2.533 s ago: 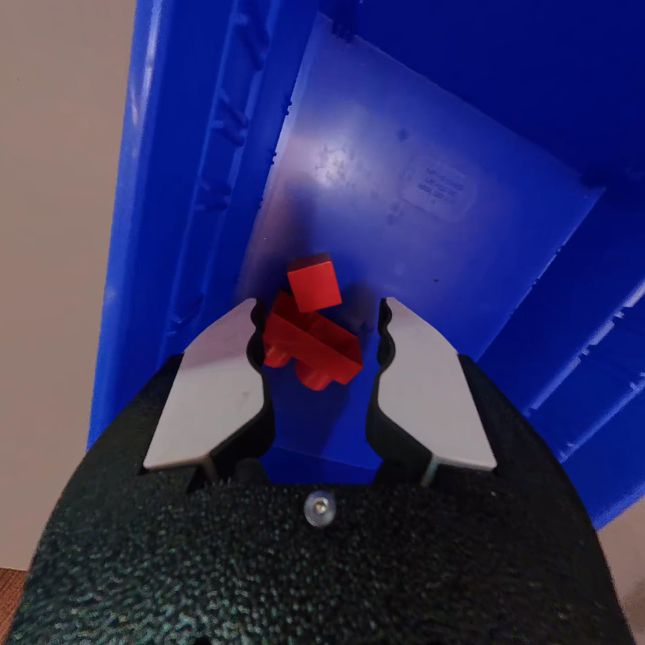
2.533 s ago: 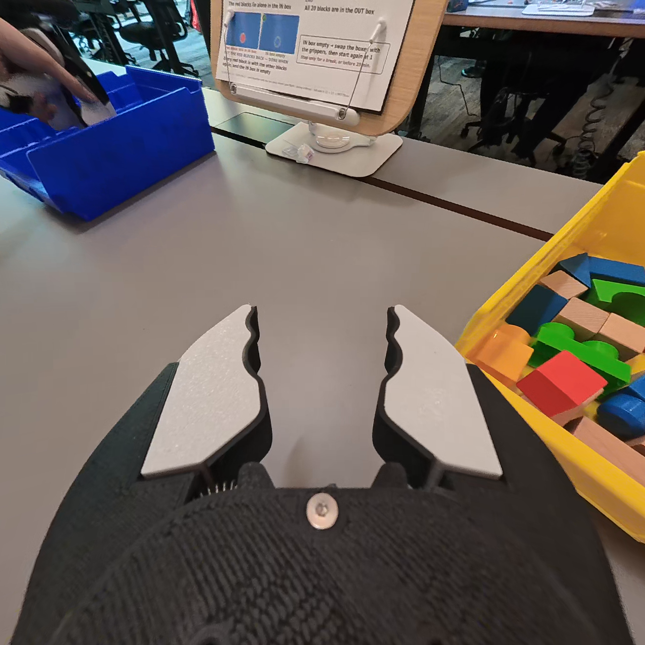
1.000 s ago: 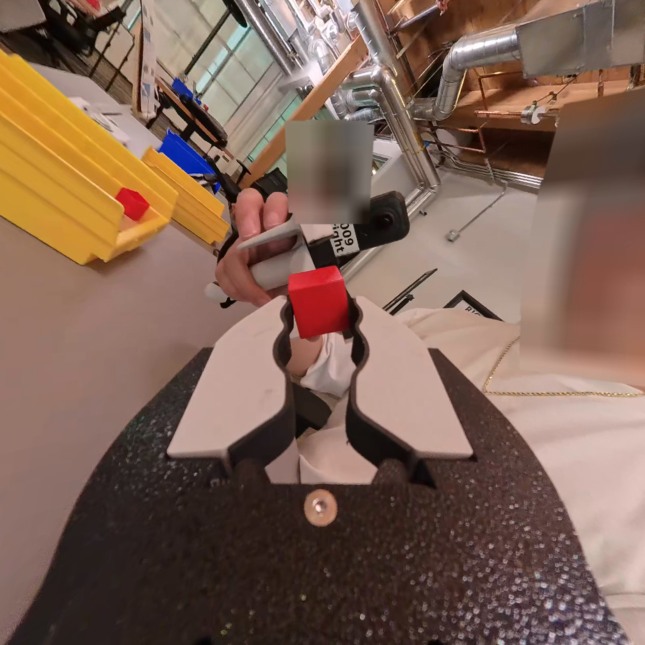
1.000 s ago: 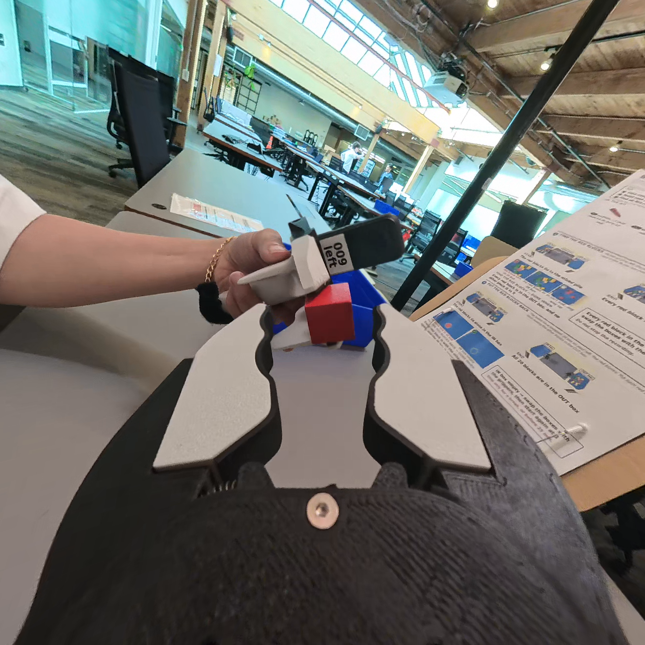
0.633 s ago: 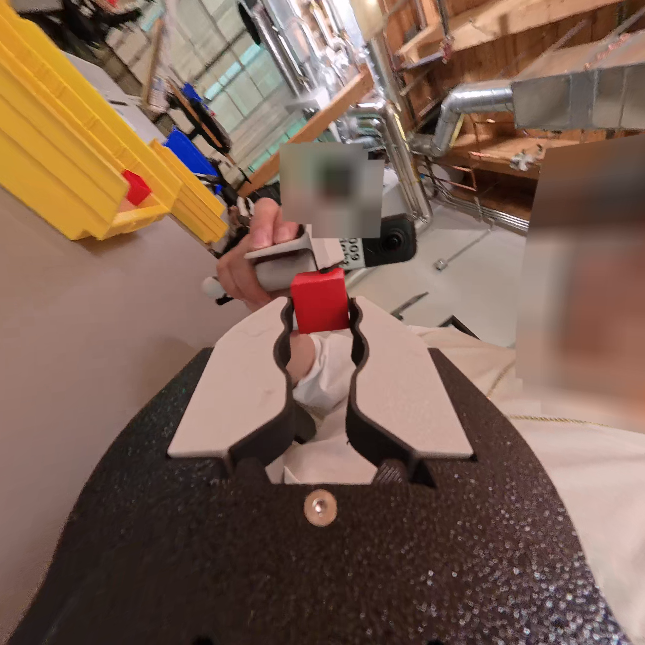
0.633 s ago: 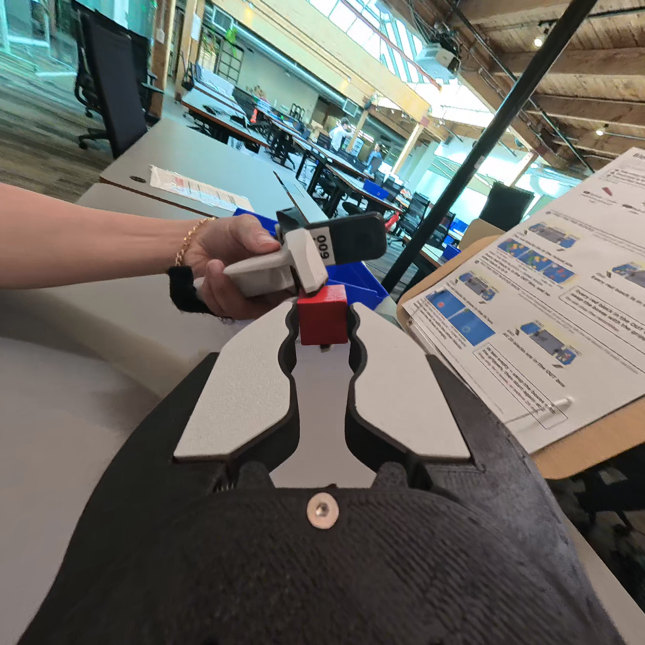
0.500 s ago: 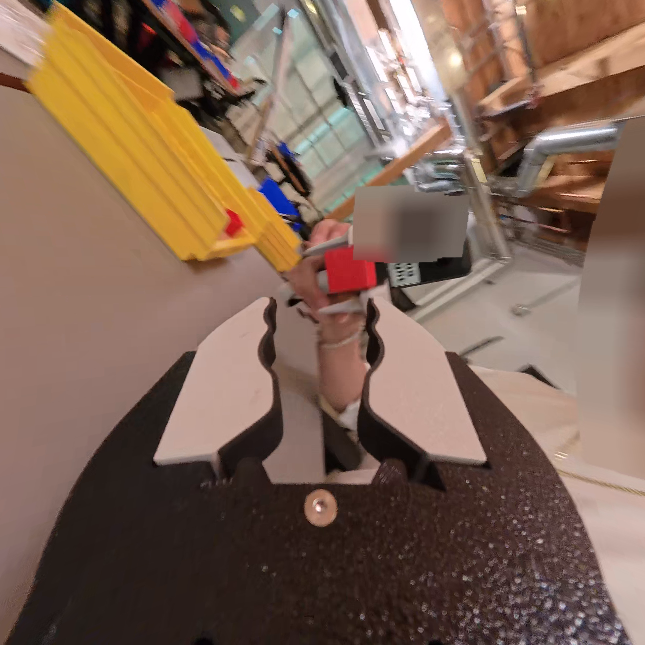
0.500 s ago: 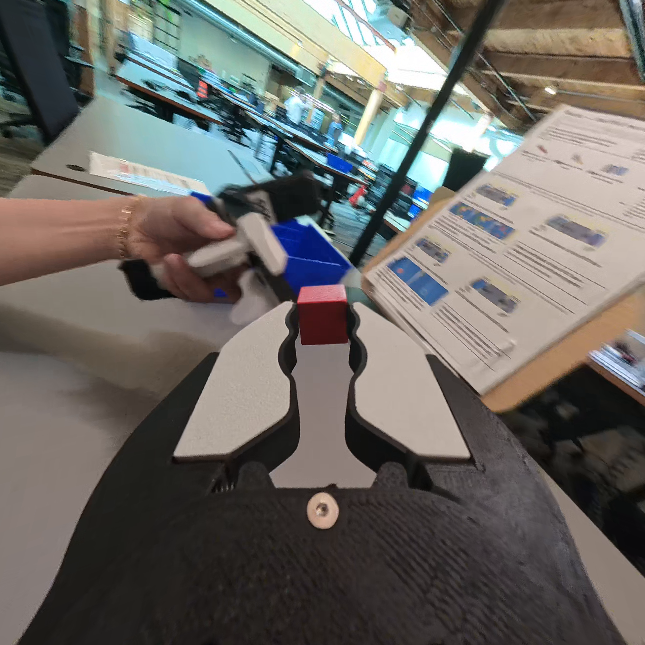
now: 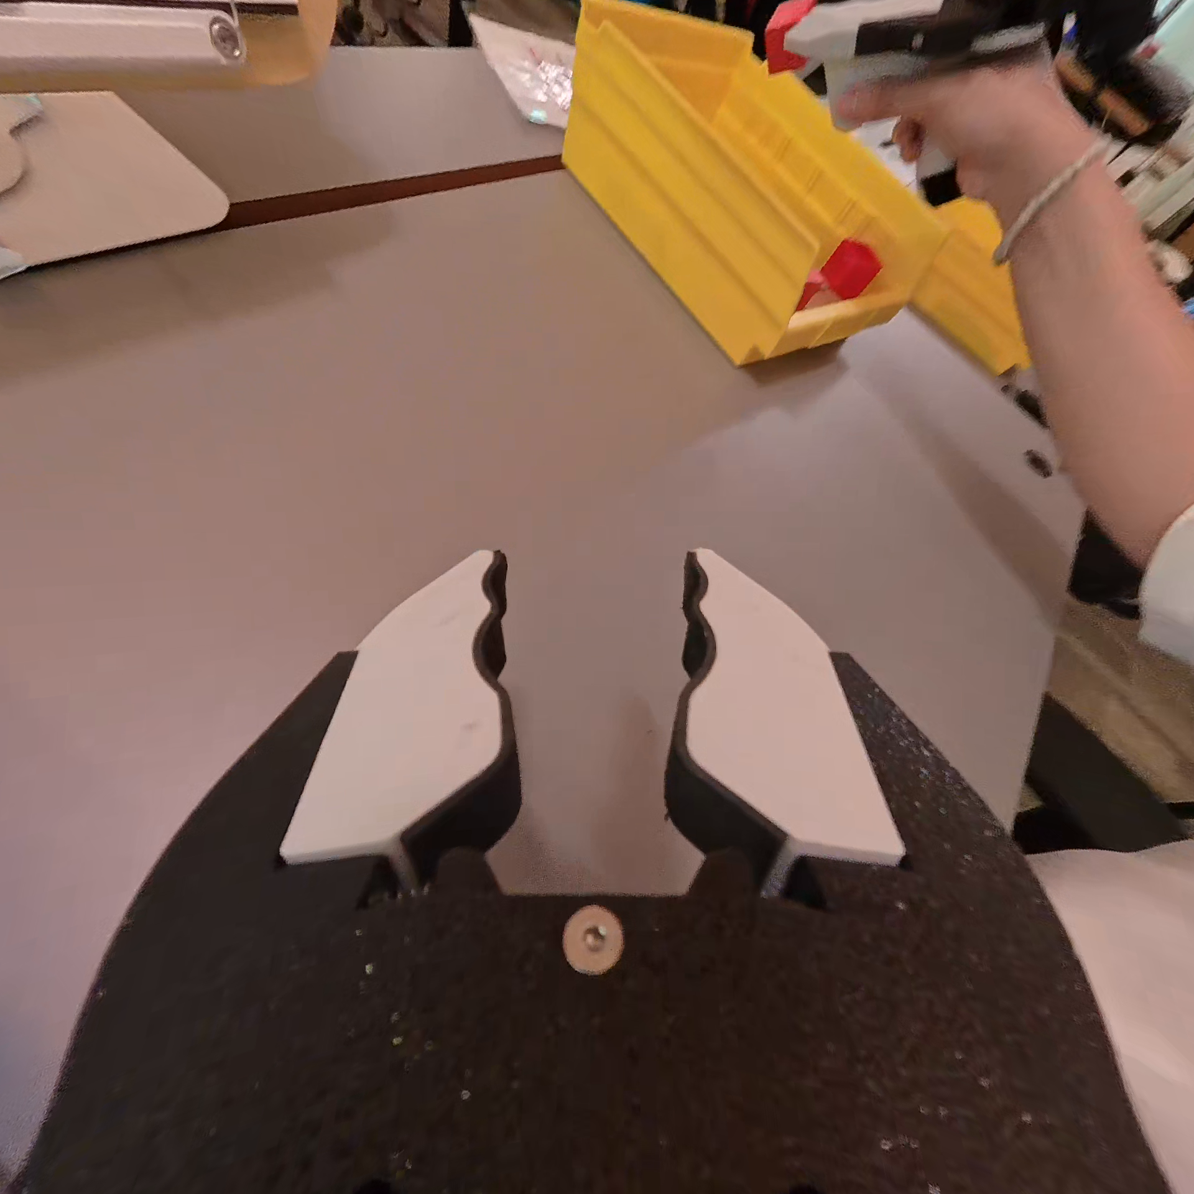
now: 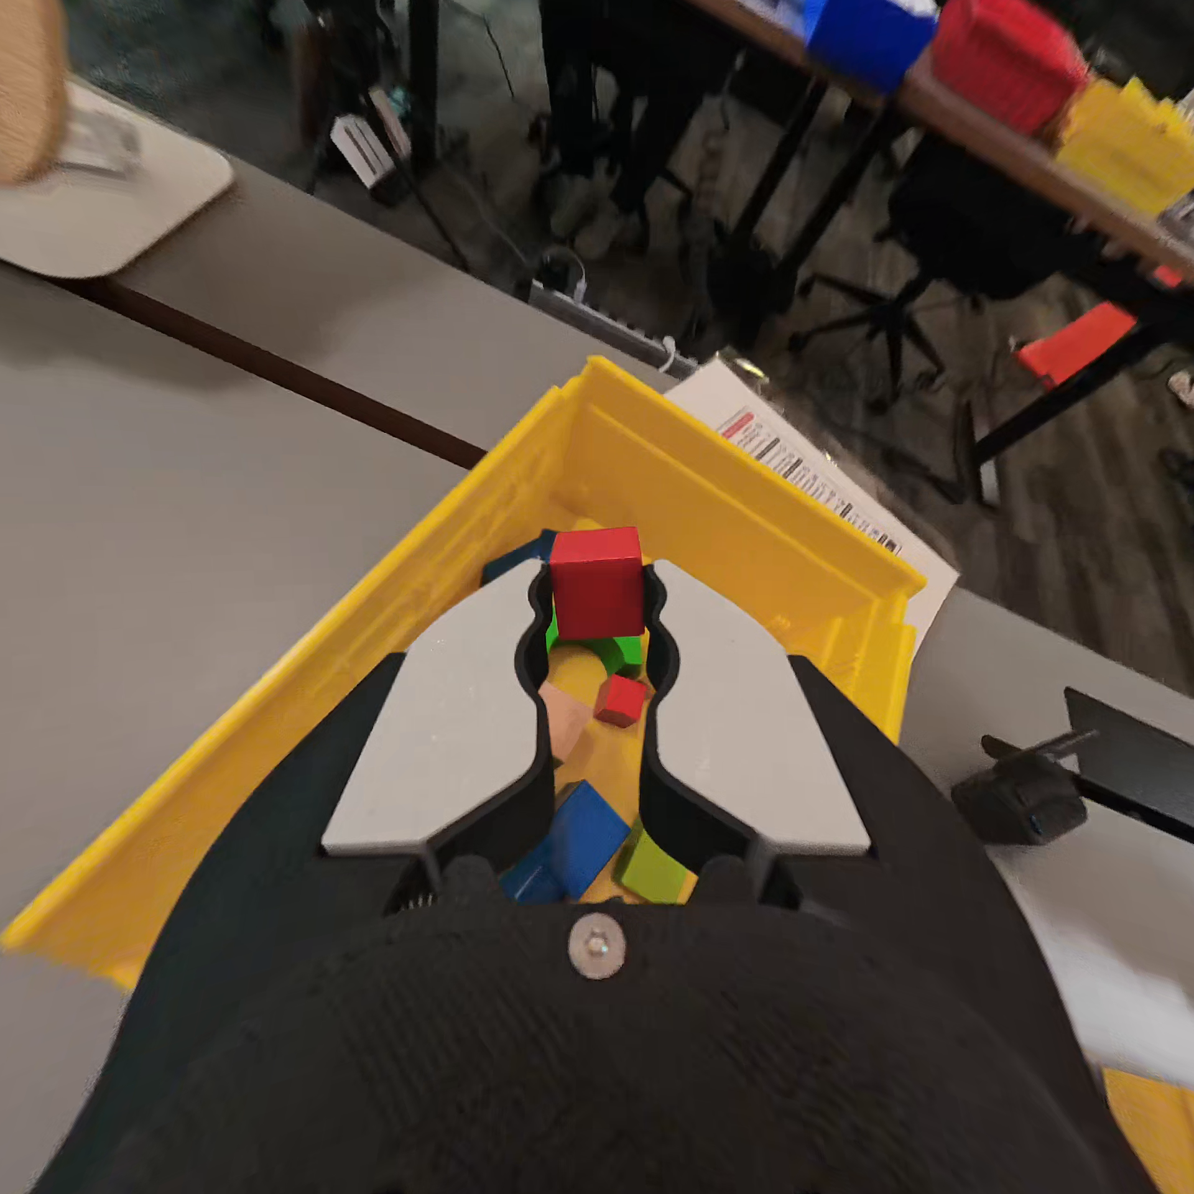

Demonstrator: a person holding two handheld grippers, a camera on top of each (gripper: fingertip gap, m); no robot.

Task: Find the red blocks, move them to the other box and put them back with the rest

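Left wrist view: the left gripper (image 9: 594,562) stands spread with nothing between its fingers, over bare table (image 9: 323,452), well short of the yellow box (image 9: 711,168). Above the box's far end, the right gripper (image 9: 785,39) carries a red cube (image 9: 783,37). Another red block (image 9: 849,268) lies inside the box's open near end.

Right wrist view: the right gripper (image 10: 597,585) pinches the red cube (image 10: 597,581) at its fingertips, both pads pressed on opposite faces. The cube has no long axis. The yellow box (image 10: 711,491) lies directly below, holding the mixed blocks (image 10: 581,833). Judged from this, release calls only for spreading the fingers; the right gripper is the nearer one.
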